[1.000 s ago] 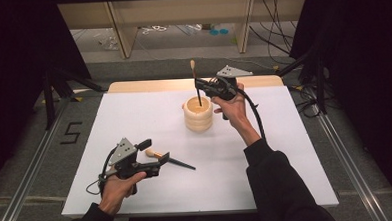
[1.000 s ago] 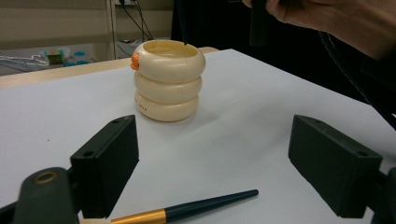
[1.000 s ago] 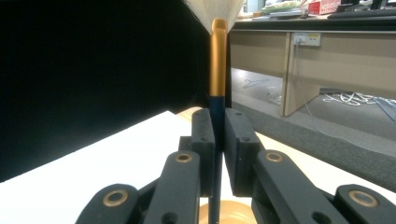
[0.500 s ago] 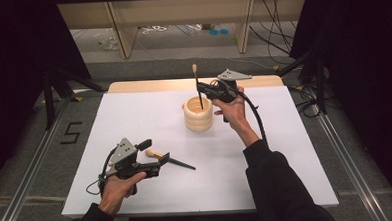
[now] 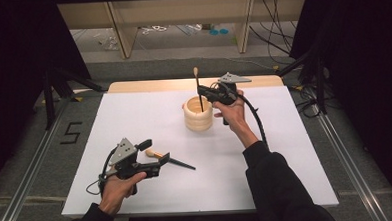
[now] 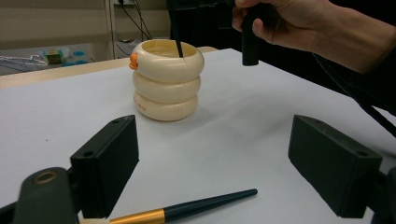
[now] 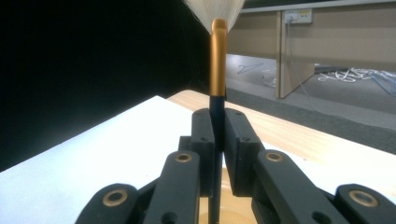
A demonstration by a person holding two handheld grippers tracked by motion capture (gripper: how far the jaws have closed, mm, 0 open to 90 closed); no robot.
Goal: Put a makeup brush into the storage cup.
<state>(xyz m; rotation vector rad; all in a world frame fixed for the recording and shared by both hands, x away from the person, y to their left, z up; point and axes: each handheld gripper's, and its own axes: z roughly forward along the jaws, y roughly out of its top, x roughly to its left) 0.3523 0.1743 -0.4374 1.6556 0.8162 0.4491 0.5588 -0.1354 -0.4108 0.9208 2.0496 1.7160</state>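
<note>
Just above the middle of the high view, the right tongs [image 5: 202, 93] are clamped on the dark handle of a makeup brush [image 5: 198, 88] that stands upright, its lower end down inside the cream ringed cup [image 5: 198, 118]; how deep the tip reaches, and whether it touches the bottom, is hidden by the cup wall. In the right gripper view the two black jaws press together on the handle in the lower middle of the frame, the gold ferrule rises above them, and the pale bristles are cut off by the top edge; the cup [image 7: 233, 196] is only a sliver of pale rim behind the jaws. In the left gripper view the cup [image 6: 166, 80] sits in the upper middle, a small orange piece at its rim too small to identify, with the brush handle [image 6: 177, 39] running out of the top edge and the right hand [image 6: 299, 23] partly cropped at upper right. The left tongs [image 5: 157, 151], at the lower left of the high view, stand wide apart and grip nothing. A second makeup brush [image 5: 171, 160] lies flat on the white desk [image 5: 134, 113] between their jaws; in the left gripper view this brush [image 6: 187, 210] crosses the bottom edge, its bristle end mostly hidden behind the near jaw.
</note>
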